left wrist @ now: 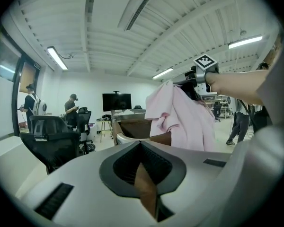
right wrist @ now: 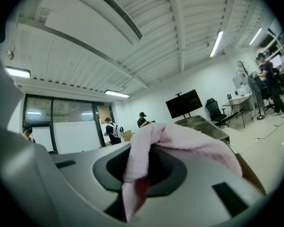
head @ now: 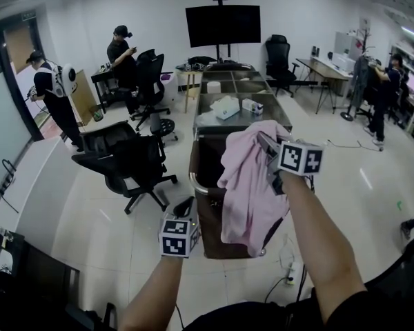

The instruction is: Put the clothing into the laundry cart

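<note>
A pink garment [head: 250, 185] hangs from my right gripper [head: 261, 141], which is shut on its top edge, directly over the brown laundry cart [head: 192, 179]. In the right gripper view the pink garment [right wrist: 180, 138] drapes over the jaws and is pinched between them at my right gripper [right wrist: 141, 161]. My left gripper [head: 185, 204] hovers low beside the cart's near left corner, jaws together and empty. In the left gripper view, my left gripper [left wrist: 141, 149] points at the cart [left wrist: 132, 129], with the hanging garment [left wrist: 180, 119] and the right gripper [left wrist: 195, 85] above it.
Two black office chairs [head: 124, 161] stand left of the cart. Behind the cart a metal table [head: 276, 114] carries boxes. A power strip [head: 291, 274] with cables lies on the floor to the right. People stand at the far left [head: 55, 95] and the far right [head: 383, 95].
</note>
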### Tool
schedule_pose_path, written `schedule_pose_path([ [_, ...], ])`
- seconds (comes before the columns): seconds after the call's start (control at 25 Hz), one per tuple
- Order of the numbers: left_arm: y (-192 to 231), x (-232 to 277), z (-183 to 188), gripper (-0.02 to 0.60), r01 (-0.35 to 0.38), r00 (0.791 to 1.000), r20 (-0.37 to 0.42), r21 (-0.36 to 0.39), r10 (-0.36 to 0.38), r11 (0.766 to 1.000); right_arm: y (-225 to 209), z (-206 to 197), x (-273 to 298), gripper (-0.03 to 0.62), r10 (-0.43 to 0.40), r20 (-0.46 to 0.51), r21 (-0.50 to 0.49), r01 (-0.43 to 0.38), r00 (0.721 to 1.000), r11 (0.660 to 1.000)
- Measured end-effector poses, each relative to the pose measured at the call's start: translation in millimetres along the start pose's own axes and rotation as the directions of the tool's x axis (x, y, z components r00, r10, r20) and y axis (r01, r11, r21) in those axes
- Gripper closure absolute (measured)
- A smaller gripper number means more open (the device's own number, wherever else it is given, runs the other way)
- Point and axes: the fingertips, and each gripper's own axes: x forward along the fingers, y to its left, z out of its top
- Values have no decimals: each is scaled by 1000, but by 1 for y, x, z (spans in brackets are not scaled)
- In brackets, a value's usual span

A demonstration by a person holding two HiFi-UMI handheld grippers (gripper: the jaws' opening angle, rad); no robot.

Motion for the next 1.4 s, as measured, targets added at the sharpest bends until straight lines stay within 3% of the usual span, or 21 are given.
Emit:
schedule_pose_path([
  [0.44,-4,14,-3,581,1,1000,-23,5,-1,1000,-32,-41,26,486,-54,-128,-14,53,990,999],
  [0.76,-6,19,-11,581,-2,999,-33,-1,2,1000,-29,-48,26,462,-19,-127,-14,17,992,1000],
  [0.96,-5,21,-11,581,3,999,-35,-1,-3,1000,-37,-67,23,464,-31,-152,2,32,988,999],
  [1.4,-12,30,-9,581,40,999,-34,-1,-40,999,-37,-62,4,464,-47,-129,2,48,991,999],
])
